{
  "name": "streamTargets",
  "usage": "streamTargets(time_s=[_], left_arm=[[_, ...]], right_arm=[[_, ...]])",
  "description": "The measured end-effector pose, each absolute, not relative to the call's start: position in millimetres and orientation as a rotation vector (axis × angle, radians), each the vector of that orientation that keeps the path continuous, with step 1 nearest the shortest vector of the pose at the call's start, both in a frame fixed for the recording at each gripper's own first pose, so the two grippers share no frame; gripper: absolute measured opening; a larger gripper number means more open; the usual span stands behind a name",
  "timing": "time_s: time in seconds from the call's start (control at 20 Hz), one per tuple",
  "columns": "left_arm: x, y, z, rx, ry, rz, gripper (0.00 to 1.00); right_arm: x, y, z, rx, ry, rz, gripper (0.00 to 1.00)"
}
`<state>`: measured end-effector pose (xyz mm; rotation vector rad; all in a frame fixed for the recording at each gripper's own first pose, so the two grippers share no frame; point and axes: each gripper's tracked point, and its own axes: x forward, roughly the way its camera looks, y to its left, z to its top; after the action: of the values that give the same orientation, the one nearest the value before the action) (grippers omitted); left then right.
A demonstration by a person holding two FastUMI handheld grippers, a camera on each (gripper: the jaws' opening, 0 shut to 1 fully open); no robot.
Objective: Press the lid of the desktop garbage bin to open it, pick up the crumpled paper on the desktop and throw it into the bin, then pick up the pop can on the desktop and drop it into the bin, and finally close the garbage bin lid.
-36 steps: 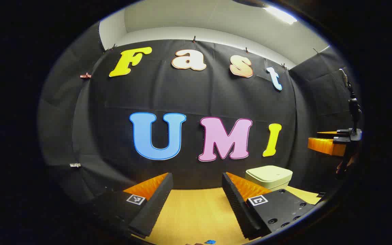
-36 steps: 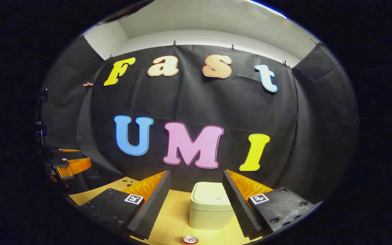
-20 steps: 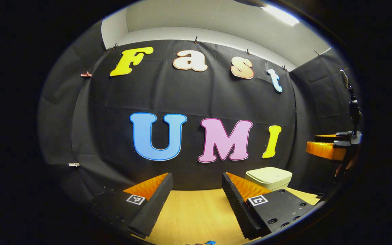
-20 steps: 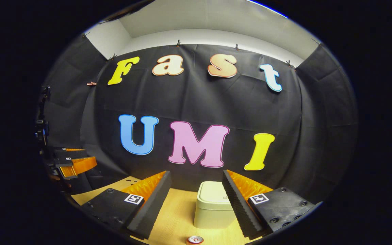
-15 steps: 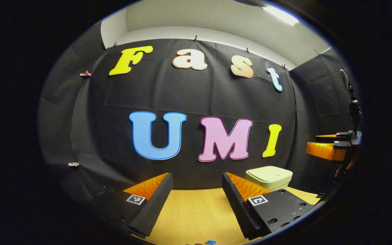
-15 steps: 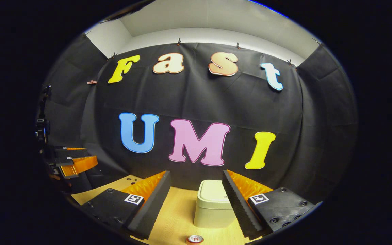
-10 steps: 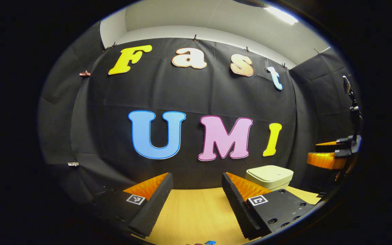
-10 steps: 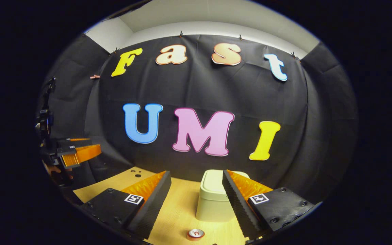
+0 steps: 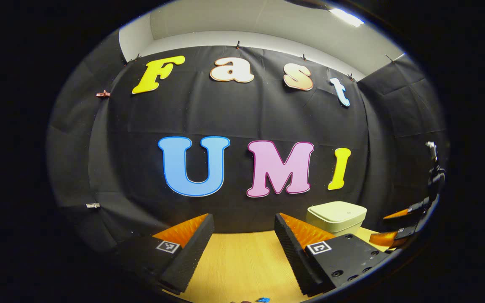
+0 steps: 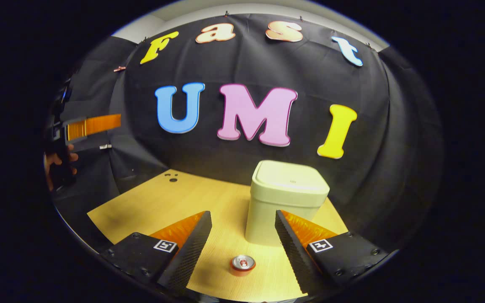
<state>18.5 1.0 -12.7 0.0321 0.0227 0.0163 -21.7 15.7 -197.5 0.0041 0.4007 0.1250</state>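
A pale green bin [image 10: 284, 202] with its lid down stands at the back of the wooden desk [image 10: 175, 202]. An upright pop can [image 10: 242, 264] stands in front of it, seen from above. My right gripper [image 10: 243, 223] hangs open above the can, short of the bin. In the left gripper view the bin [image 9: 336, 215] lies to the right, beyond my open left gripper [image 9: 244, 229], which holds nothing. The right gripper [image 9: 406, 223] shows at the far right edge there, and the left gripper [image 10: 93, 125] at the far left in the right gripper view, held by a hand [image 10: 59, 162].
Small dark holes [image 10: 171, 177] mark the desk near its back left corner. The black cloth wall rises right behind the bin. A small blue scrap [image 9: 262, 299] lies at the bottom edge of the left gripper view. Bare desk stretches left of the bin.
The right gripper has tilted downward and moved lower toward the desk, so the bin and can show fuller. The left gripper has barely moved.
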Motion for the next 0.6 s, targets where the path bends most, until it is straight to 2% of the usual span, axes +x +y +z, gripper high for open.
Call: streamTargets(time_s=[0.6], left_arm=[[29, 7, -21, 0.055, 0.061, 0.065, 0.94]], right_arm=[[-34, 15, -334, 0.007, 0.672, 0.178, 0.97]])
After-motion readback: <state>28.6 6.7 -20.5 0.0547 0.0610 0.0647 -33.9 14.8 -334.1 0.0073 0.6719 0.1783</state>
